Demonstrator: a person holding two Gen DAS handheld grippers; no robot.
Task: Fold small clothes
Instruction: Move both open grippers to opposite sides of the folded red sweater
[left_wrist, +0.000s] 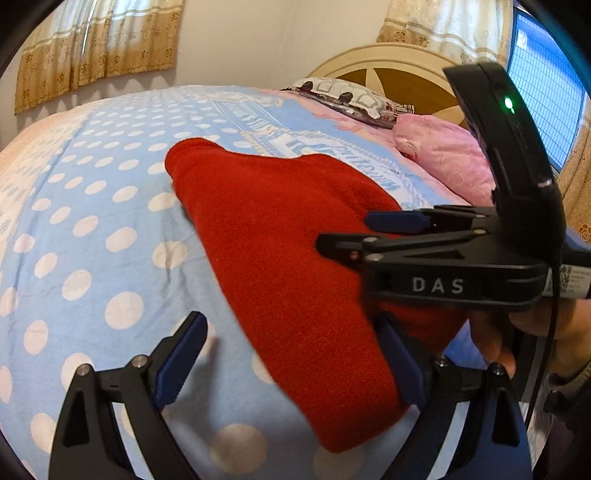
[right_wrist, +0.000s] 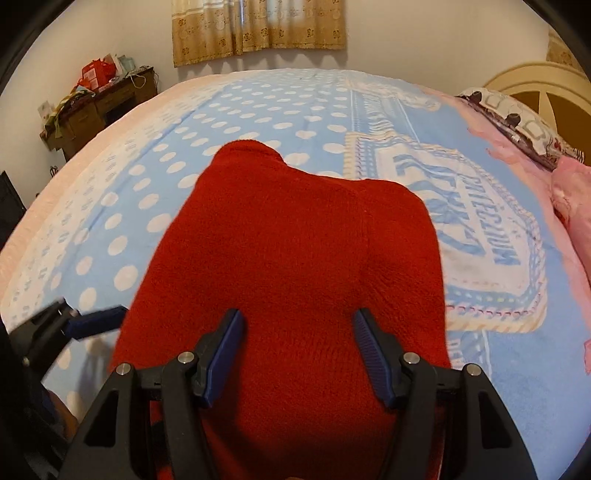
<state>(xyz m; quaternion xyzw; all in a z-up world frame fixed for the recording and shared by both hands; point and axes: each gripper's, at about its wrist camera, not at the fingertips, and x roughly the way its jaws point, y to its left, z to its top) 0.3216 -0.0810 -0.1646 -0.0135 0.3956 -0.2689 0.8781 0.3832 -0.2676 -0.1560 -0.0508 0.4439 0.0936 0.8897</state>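
1. Two handheld grippers at work over a bed, both close to one red knitted garment (right_wrist: 295, 240), taken below as the landmark.
2. Right gripper (right_wrist: 297, 354): blue pads (right_wrist: 371, 356) partly spread, one to each side of the garment's near end, red knit filling the gap between them; whether those pads press the cloth, impossible to tell from the wrist view.
3. Left gripper (left_wrist: 291, 365): jaws spread wide, nothing pinched; one blue pad over bare bedspread just beside the garment's left edge, the other pad at the cloth's near right part, contact unclear.
4. Garment: flat on the blue, white-dotted bedspread (left_wrist: 92, 229), apparently already folded into a thick long shape, tapering to a rounded far tip.
5. Long axis: straight away from the right gripper, from its pads to that far tip; slanted across the left wrist view, far-left to near-right.
6. Key relation for the coming move, as a judgement: right gripper nearer and squarely astride the near end, so better placed to lift that end toward the far tip; left gripper beside the near-left edge, free to hold or smooth.
7. Well beyond the garment: pink pillow (left_wrist: 443, 155) and cream headboard (left_wrist: 399, 70).
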